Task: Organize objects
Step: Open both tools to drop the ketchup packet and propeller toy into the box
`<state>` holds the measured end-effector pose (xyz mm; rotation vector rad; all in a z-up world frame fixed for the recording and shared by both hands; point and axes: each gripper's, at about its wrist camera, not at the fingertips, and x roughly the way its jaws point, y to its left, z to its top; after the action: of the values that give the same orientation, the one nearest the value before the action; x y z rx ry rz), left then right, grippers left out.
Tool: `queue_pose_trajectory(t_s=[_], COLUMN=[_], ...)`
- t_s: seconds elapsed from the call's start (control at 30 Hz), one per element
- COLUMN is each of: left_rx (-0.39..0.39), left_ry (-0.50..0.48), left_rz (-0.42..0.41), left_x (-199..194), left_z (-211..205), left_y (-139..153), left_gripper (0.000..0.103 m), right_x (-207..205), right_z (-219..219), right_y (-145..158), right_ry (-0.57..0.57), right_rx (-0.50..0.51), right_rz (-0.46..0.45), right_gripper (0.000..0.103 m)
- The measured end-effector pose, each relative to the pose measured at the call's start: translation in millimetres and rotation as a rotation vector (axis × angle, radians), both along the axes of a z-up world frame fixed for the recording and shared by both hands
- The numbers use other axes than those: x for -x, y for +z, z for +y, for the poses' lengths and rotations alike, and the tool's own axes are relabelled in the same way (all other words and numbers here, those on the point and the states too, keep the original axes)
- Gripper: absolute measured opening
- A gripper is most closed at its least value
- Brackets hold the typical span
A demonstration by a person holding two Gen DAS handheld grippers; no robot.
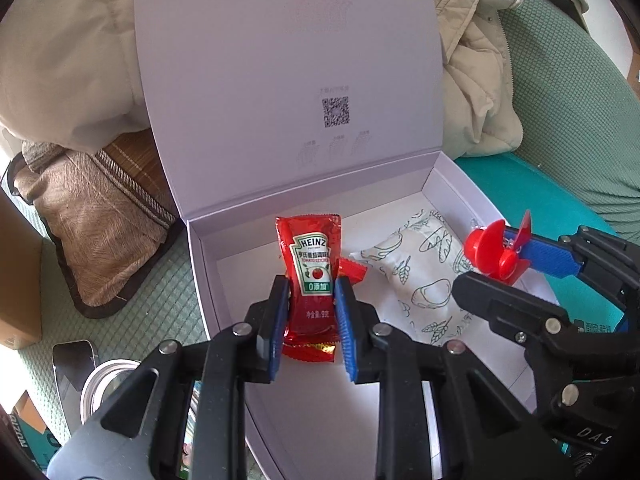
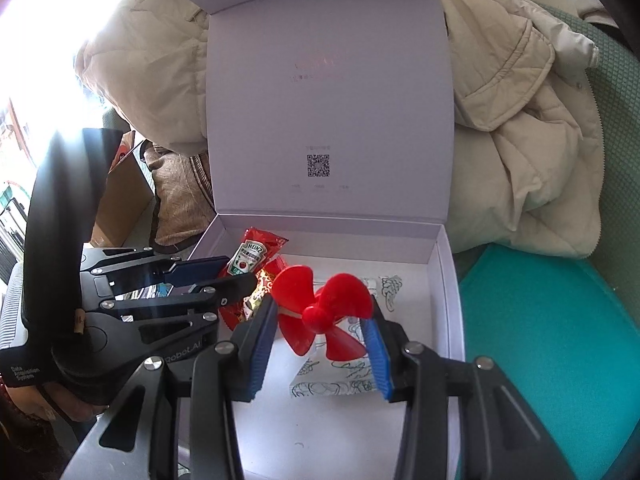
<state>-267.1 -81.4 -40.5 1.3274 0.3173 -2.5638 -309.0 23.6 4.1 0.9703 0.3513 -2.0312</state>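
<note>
Over the open white box (image 1: 208, 264), both grippers are hanging, angled downward. Left gripper (image 1: 311, 312) is pinching a red Heinz ketchup packet (image 1: 310, 264) upright between its blue pads, jaws drawn in narrow on it; the packet is standing above more red sachets (image 1: 352, 270) lying on the box floor. Right gripper (image 2: 320, 336) is clamping a red plastic propeller (image 2: 324, 312) by its blades, jaws partly closed on it, hovering above a white pouch with line-drawn vegetables (image 1: 420, 276) resting inside the box. Box lid (image 1: 288, 60) is standing raised behind, QR code showing. Beige padded jacket (image 2: 520, 140) is lying behind the box on a green cover (image 1: 580, 120).
</note>
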Motion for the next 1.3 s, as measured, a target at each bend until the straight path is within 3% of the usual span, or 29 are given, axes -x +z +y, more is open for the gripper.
queue_pose_trajectory(t_s=[0.37,0.77,1.03,1.13,1.3], left_rx=[-0.003,0.013,0.008,-0.005,-0.017], left_ry=[-0.011,-0.008,-0.009,-0.003,0.017], left_rz=[-0.061,-0.068,-0.053,-0.038,0.019], left_x=[10.8,11.7,6.1,0.4,-11.8], left_z=[1.3,5.5,7.0,6.0,6.7], left_y=[-16.9,-18.7,-18.7,-13.1,0.9], left_gripper=[0.022,0.027,0.028,0.032,0.047], right_x=[6.7,7.7,1.9,-1.7,-10.6], right_z=[-5.2,-5.7,1.7,7.8,19.1], right_y=[-18.4,-25.9,-20.3,-14.2,3.1], right_ry=[-0.008,-0.022,-0.047,-0.055,-0.073], right_rx=[-0.053,-0.096,-0.112,-0.100,-0.078], right_rz=[-0.007,0.000,0.018,0.019,0.041], right_gripper=[0.043,0.043,0.052,0.053,0.054])
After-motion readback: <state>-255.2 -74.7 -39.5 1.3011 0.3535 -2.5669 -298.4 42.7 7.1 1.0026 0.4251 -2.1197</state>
